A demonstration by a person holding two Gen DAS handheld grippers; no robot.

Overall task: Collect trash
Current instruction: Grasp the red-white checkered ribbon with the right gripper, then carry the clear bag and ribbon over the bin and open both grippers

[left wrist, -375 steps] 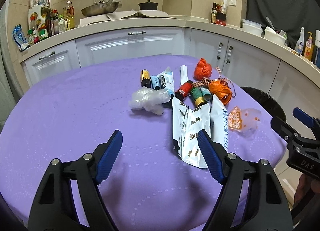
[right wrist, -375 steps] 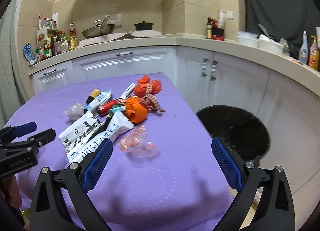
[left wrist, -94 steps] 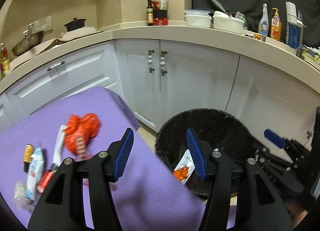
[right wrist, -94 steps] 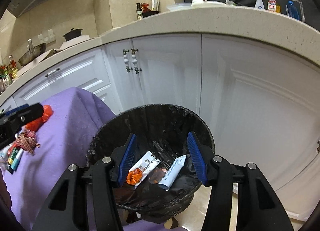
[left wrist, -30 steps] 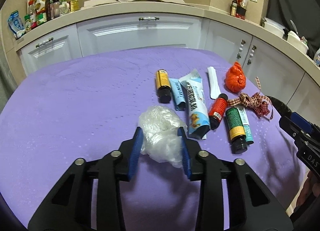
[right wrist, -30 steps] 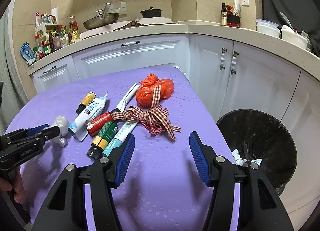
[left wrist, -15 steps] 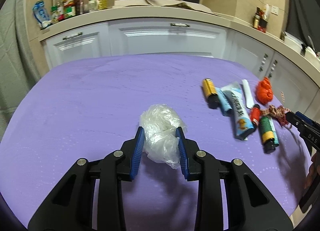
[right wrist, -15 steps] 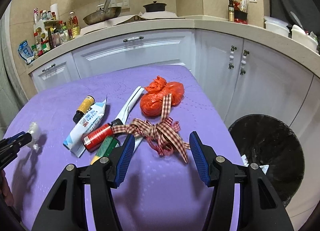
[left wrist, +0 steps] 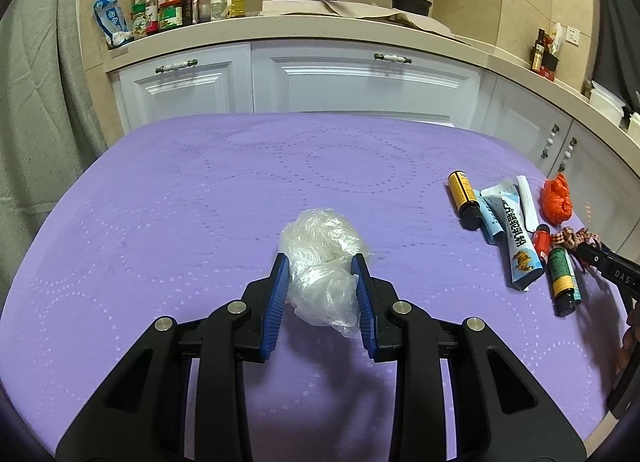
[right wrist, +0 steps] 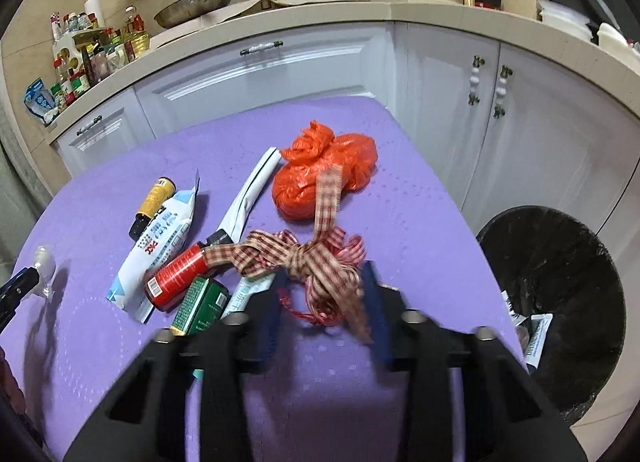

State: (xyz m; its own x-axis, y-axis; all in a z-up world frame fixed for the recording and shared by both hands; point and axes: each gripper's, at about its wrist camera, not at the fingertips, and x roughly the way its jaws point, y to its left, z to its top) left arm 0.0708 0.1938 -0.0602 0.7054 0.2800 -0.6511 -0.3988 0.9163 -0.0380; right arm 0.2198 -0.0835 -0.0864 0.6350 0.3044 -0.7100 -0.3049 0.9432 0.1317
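My left gripper (left wrist: 320, 262) is shut on a crumpled clear plastic bag (left wrist: 324, 238), held just above the purple tablecloth (left wrist: 200, 202). In the right wrist view my right gripper (right wrist: 324, 274) is blurred, its jaws closing on the knot of a red-checked ribbon (right wrist: 260, 252), whose loops touch both pads. The ribbon trails over an orange plastic bag (right wrist: 324, 178). Left of the ribbon lie a red bottle (right wrist: 176, 278), a green bottle (right wrist: 200, 306), a yellow-labelled bottle (right wrist: 154, 198), a blue-and-white pouch (right wrist: 160, 246) and a white wrapper strip (right wrist: 252, 190).
A black-lined trash bin (right wrist: 560, 274) with wrappers inside stands on the floor off the table's right edge. White cabinets (left wrist: 360, 82) and a counter with bottles and a pan curve behind the table.
My left gripper has carried the clear bag leftward, away from the pile. My right gripper has moved in over the ribbon and its jaws have narrowed around it.
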